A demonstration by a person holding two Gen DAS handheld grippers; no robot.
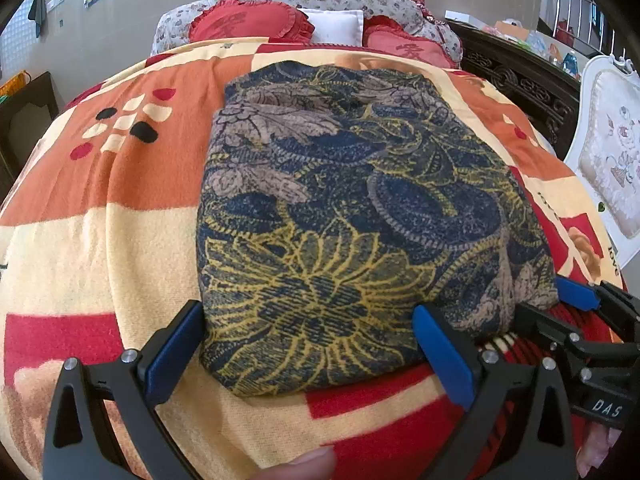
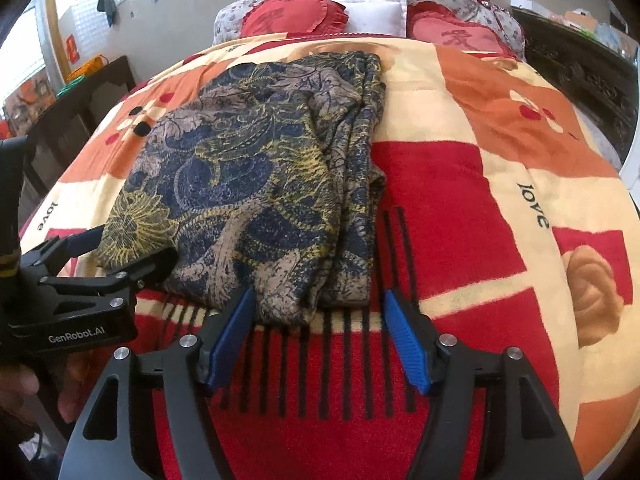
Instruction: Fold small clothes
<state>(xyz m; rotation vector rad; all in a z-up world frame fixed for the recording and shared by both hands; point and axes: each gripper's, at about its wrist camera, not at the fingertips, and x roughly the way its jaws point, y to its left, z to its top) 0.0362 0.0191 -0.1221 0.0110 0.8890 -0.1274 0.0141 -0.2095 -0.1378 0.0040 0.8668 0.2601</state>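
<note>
A dark blue garment with yellow and grey floral print (image 1: 352,208) lies folded on the bed; it also shows in the right wrist view (image 2: 256,176). My left gripper (image 1: 308,344) is open, its blue pads astride the garment's near left corner. My right gripper (image 2: 320,320) is open at the garment's near right edge, its left pad (image 2: 234,334) touching the hem. The right gripper also shows at the right edge of the left wrist view (image 1: 576,300), and the left gripper at the left of the right wrist view (image 2: 120,256).
A red, orange and cream blanket (image 2: 460,200) covers the bed. Red heart cushions (image 1: 248,22) and a white pillow (image 1: 336,26) lie at the head. A white chair (image 1: 608,152) stands to the right, dark carved furniture (image 1: 520,80) behind it.
</note>
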